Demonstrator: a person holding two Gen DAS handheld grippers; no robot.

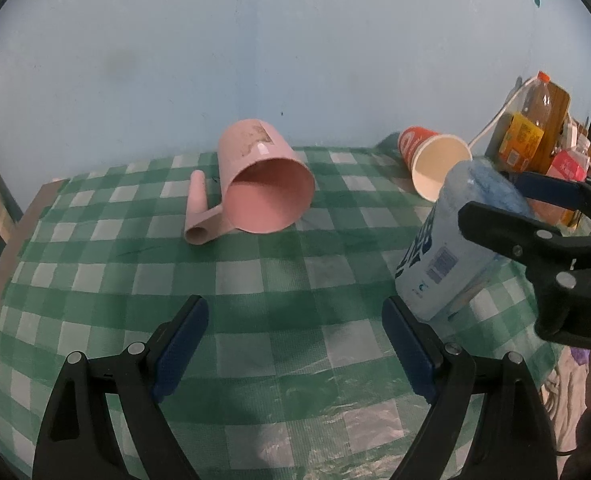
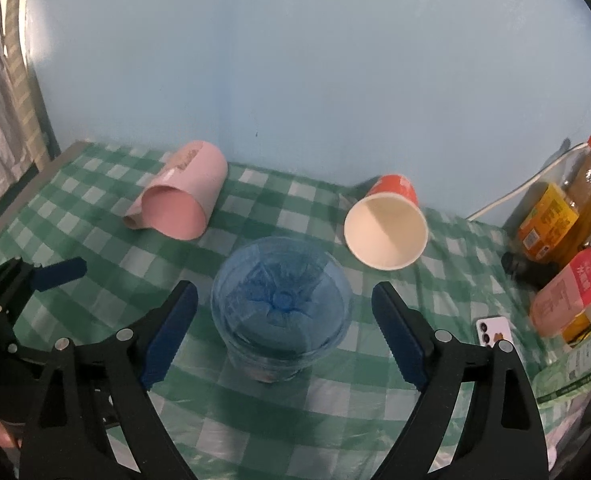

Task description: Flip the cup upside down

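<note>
A clear blue-tinted plastic cup (image 2: 281, 312) stands bottom-up on the green checked tablecloth (image 2: 255, 412), between the open fingers of my right gripper (image 2: 285, 304), which do not touch it. In the left wrist view the same cup (image 1: 451, 248) leans at the right, with my right gripper (image 1: 491, 204) around its top. My left gripper (image 1: 295, 316) is open and empty, low over the cloth, in front of a pink mug (image 1: 261, 184) lying on its side.
The pink mug (image 2: 181, 206) and a red paper cup (image 2: 387, 228) lie on their sides near the blue wall. Bottles (image 2: 551, 216), a pink packet (image 2: 571, 292) and a phone (image 2: 493, 330) crowd the right edge. A white cable runs behind them.
</note>
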